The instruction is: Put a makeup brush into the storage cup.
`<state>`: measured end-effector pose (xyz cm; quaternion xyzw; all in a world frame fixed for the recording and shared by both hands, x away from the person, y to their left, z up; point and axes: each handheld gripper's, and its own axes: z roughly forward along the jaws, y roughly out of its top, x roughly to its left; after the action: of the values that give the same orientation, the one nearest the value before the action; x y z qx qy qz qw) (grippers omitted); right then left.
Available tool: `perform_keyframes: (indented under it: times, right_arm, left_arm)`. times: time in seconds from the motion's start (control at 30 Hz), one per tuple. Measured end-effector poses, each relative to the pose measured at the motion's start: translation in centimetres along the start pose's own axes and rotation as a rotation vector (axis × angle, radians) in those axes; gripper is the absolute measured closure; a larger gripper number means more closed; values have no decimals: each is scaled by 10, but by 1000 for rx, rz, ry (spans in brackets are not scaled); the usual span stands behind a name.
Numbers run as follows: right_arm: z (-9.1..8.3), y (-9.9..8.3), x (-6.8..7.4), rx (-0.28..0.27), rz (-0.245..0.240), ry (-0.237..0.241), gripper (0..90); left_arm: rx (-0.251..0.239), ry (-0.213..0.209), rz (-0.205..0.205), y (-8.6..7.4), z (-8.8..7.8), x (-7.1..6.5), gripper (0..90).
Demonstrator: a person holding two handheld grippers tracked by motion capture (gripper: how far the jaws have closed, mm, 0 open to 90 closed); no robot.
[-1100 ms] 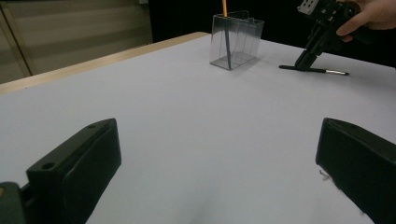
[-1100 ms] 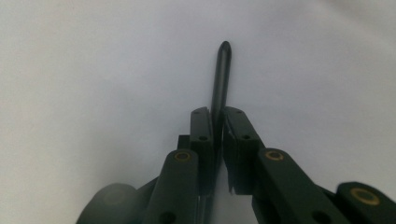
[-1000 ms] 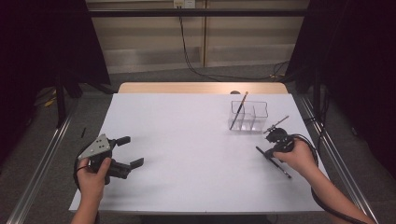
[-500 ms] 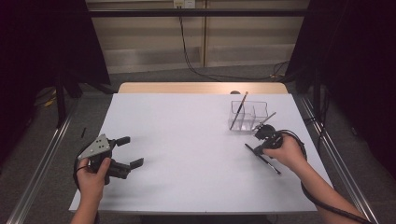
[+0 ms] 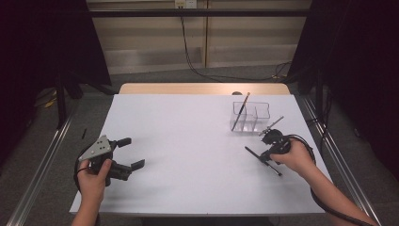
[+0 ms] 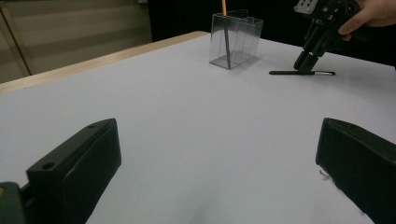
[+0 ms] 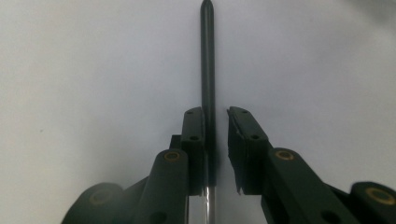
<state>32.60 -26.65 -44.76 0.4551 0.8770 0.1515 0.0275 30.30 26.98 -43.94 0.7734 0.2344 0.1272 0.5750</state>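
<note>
While the person's right hand tips the right gripper down onto the smooth white tabletop in the high view, a slim black pen lies flat under it, near the table's right edge and just in front of a clear, thin-walled plastic organizer with a pencil leaning in one compartment; the left gripper rests well apart at the left, jaws spread wide and holding nothing, with broad bare surface between the two. Seen from the left gripper view, its blocky matte jaws frame open table, and beyond them the pen lies beneath the other gripper, beside the box. From the right gripper view, the pen runs straight between the jaws, against the left pad with a gap at the right one: the jaws have just been opening, releasing it.
</note>
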Motion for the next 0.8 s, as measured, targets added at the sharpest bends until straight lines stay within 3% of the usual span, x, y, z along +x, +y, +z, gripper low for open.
perform_keyframes:
  times: [0.37, 0.57, 0.8]
  right_arm:
    - [-8, -28, 1, 23, 17, -9, 764]
    - [-9, -31, 2, 31, 17, -34, 792]
    - [-7, -25, 7, 68, -50, -68, 808]
  left_arm:
    - [2, -31, 14, 5, 13, 3, 1]
    - [2, -46, 12, 7, 18, 3, 1]
    - [4, -40, 15, 6, 17, 2, 1]
